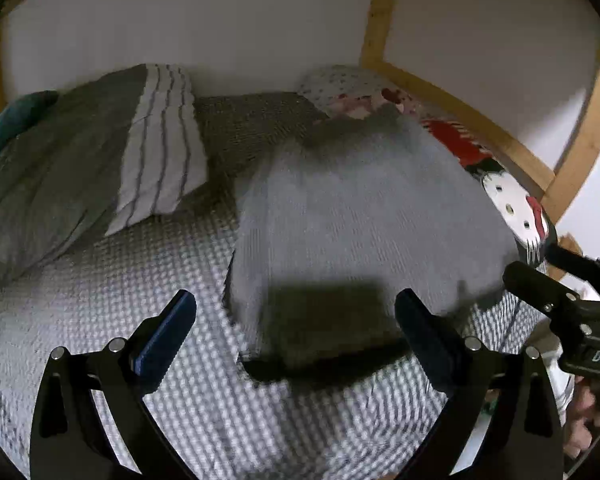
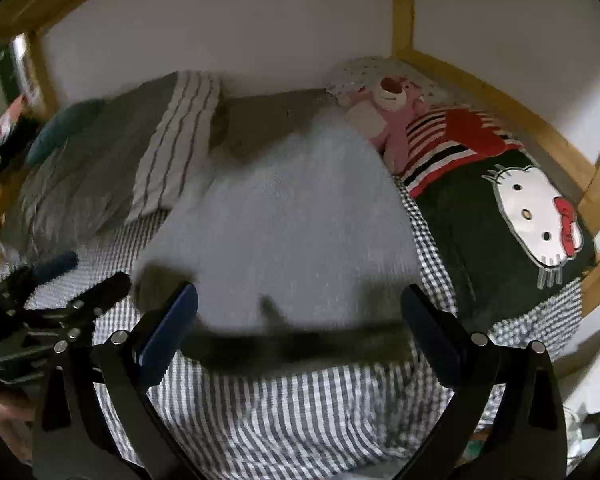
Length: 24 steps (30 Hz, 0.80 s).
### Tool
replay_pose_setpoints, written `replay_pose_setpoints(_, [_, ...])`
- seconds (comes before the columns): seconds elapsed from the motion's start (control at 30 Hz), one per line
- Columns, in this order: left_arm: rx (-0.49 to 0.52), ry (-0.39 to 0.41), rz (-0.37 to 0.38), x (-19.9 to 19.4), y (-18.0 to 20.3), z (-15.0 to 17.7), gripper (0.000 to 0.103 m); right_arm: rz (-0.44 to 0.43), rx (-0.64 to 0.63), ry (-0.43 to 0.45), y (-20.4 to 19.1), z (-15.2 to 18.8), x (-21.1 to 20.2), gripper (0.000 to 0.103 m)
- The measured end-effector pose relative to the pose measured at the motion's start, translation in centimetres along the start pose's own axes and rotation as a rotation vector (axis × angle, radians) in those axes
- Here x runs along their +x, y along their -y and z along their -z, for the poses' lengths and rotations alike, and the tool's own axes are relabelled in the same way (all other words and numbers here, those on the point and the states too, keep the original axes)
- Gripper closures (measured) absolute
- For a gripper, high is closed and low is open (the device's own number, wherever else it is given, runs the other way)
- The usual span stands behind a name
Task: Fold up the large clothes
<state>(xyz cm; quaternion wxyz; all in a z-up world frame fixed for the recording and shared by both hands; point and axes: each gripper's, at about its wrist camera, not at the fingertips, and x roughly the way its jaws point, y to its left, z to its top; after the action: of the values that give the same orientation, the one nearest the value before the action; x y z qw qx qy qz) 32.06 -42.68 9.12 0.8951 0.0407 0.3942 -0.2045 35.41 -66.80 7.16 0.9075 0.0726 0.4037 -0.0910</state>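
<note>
A light grey knit garment (image 1: 364,216) with a dark hem band lies spread on the checked bed cover (image 1: 204,400), blurred by motion. It also shows in the right wrist view (image 2: 284,240). My left gripper (image 1: 296,320) is open and empty, its fingers on either side of the garment's near dark edge, just above it. My right gripper (image 2: 300,316) is open and empty, over the same near edge. Each gripper shows in the other's view: the right one (image 1: 556,292) at the far right, the left one (image 2: 76,280) at the far left.
A grey striped pillow (image 1: 156,148) and grey duvet (image 1: 48,176) lie at the back left. A Hello Kitty cushion (image 2: 536,216), a red striped cushion (image 2: 452,140) and a pink plush toy (image 2: 388,108) lie at the right. A wooden bed frame (image 2: 500,100) and white wall surround the bed.
</note>
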Motion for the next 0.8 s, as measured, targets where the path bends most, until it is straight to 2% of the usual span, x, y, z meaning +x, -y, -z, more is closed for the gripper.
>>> replay_pose_setpoints(0.13, [-0.011, 0.021, -0.024, -4.4, -0.4, 4.0, 0.005, 0.022, -0.034, 0.021, -1.2, 4.1, -3.8, 0.003])
replay_pose_setpoints(0.23, [0.027, 0.034, -0.044, -7.4, 0.0, 6.6, 0.005, 0.048, -0.051, 0.027, -1.9, 6.8, -6.1, 0.003])
replay_pose_setpoints(0.33, [0.048, 0.034, -0.071, -10.4, 0.5, 9.3, 0.005, 0.038, -0.048, 0.013, -2.5, 9.1, -7.9, 0.003])
replay_pose_setpoints(0.43, [0.049, 0.024, -0.093, -12.1, 1.0, 11.5, 0.005, 0.046, -0.043, 0.008, -2.9, 11.8, -10.1, 0.003])
replay_pose_setpoints(0.6, [0.04, -0.019, -0.064, -13.9, 2.1, 15.9, 0.005, 0.059, -0.033, 0.014, -2.8, 15.9, -13.2, 0.003])
replay_pose_setpoints(0.8, [0.041, -0.051, -0.077, -15.4, 3.6, 19.1, 0.005, 0.085, -0.034, 0.006, -1.9, 19.8, -16.1, 0.003])
